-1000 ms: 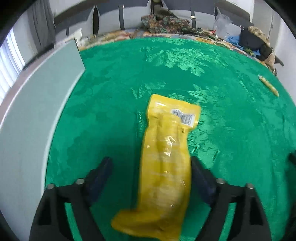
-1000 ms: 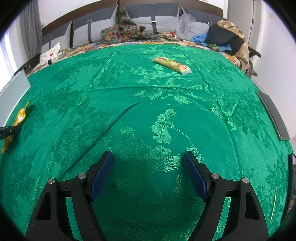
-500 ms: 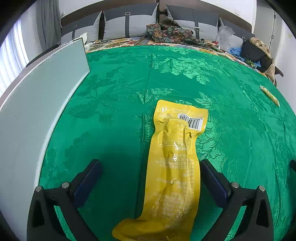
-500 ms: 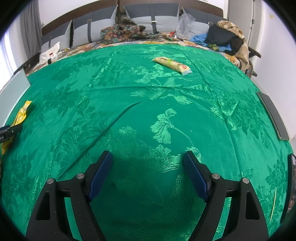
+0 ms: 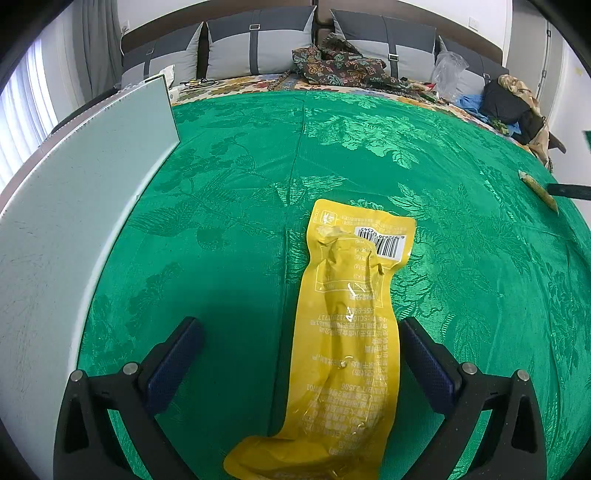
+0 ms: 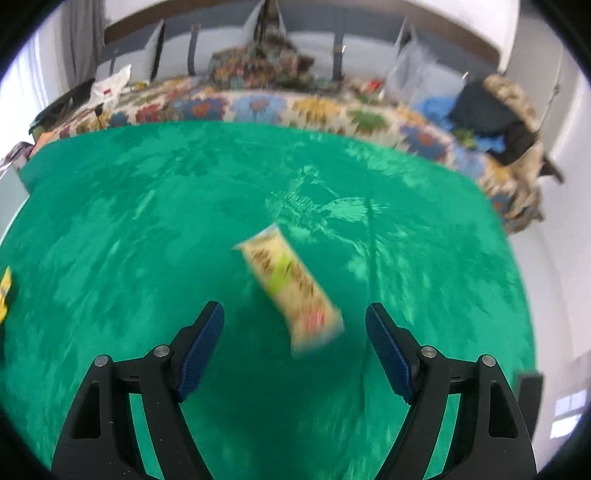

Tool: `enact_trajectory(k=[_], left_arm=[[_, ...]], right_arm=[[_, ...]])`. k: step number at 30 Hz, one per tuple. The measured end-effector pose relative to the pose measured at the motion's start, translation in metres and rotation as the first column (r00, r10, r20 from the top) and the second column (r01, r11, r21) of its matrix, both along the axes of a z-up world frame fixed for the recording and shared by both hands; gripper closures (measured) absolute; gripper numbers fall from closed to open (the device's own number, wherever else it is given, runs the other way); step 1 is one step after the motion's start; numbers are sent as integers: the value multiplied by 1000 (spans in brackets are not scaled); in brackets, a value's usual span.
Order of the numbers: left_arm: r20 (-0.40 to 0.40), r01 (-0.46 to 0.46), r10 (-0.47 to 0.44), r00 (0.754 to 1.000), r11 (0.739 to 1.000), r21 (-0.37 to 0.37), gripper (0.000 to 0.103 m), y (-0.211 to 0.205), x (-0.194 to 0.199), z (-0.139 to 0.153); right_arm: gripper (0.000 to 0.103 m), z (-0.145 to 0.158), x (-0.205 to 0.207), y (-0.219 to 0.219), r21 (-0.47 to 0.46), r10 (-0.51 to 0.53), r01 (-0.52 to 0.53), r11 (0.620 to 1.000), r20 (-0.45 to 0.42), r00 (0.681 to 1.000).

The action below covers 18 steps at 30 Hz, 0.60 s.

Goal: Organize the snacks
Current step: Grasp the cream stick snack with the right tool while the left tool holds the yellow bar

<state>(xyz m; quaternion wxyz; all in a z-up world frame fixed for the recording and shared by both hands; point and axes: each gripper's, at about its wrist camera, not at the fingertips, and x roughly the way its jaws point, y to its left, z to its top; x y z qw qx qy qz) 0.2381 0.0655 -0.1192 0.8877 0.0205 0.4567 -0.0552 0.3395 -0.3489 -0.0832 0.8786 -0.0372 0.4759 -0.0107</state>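
Where green cloth (image 5: 229,206) covers the bed, grey cushions (image 5: 258,44) behind, both claws wide.

Setting: a home bedroom, in use as a work surface.
- Bed (image 5: 369,147), wide, spread with a green damask cover (image 5: 229,206) woven with flowers and leaves; a floral quilt (image 6: 258,107) shows beyond its far edge.
- Headboard (image 5: 229,18), dark, with grey strapped cushions (image 5: 258,44) leaning along it.
- Clothes heaped at the head: a patterned garment (image 5: 340,62), a clear plastic bag (image 5: 448,70), and dark and blue items (image 5: 502,103) at the right.
- Curtain (image 5: 98,48) and blinds (image 5: 18,122) at the left, daylight behind.
- White walls (image 5: 532,40); a wall socket (image 5: 474,23) above the headboard.
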Motion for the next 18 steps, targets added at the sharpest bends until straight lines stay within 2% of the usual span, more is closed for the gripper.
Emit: enact_trajectory(k=[4,5,6,7,10,13,14,18], left_arm=[[0,0,0,1000,1000,0,0,0,1,0],[0,0,0,1000,1000,0,0,0,0,0],[0,0,0,1000,1000,0,0,0,0,0],[0,0,0,1000,1000,0,0,0,0,0],[0,0,0,1000,1000,1,0,0,0,0],[0,0,0,1000,1000,1,0,0,0,0],[0,0,0,1000,1000,1,0,0,0,0],[0,0,0,1000,1000,1,0,0,0,0]], right_arm=[[25,-23,32,4,-8,59,-61,998,-105,993],[31,-28,35,3,24,62,-60,998,-138,988],[53,-27,32,-1,71,60,-51,996,-130,990],[74,-25,30,0,76,50,-40,996,-130,990],[75,-24,18,-3,153,21,4,988,-161,987],[75,-16,-13,9,215,-22,56,975,-158,987],[75,-11,-33,22,259,-31,69,964,-150,988],[74,7,-106,83,323,-47,83,943,-117,992]])
